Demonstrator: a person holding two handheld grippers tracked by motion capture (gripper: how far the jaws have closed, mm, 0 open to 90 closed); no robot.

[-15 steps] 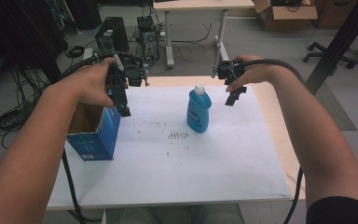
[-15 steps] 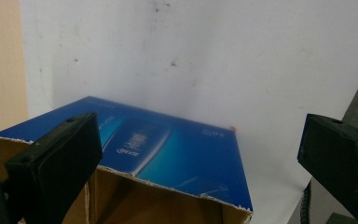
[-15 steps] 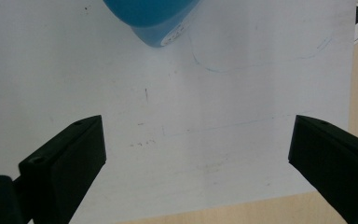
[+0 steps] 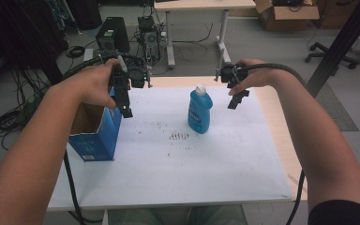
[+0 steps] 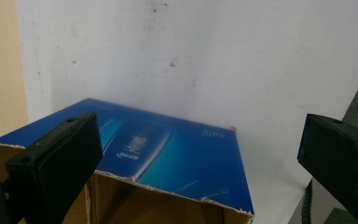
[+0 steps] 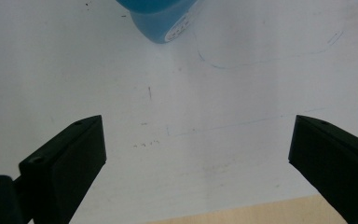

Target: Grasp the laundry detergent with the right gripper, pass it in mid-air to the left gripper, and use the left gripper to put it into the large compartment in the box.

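Observation:
A blue bottle (image 4: 199,111) with a white cap stands upright near the middle of the white sheet (image 4: 178,164); its base shows at the top of the right gripper view (image 6: 161,18). An open blue cardboard box (image 4: 96,133) stands at the sheet's left side, and its torn rim fills the low part of the left gripper view (image 5: 168,163). My left gripper (image 4: 125,105) hovers over the box's right edge, jaws wide apart and empty (image 5: 196,154). My right gripper (image 4: 236,99) hangs in the air right of the bottle, open and empty (image 6: 196,158).
The wooden table (image 4: 274,122) shows as a bare strip along the sheet's right side. Beyond the far edge are computer cases (image 4: 110,35), cables on the floor, another table's legs (image 4: 222,33) and an office chair (image 4: 333,47).
Both grippers hold almost the same places as half a second ago. The bottle and the box stand unmoved.

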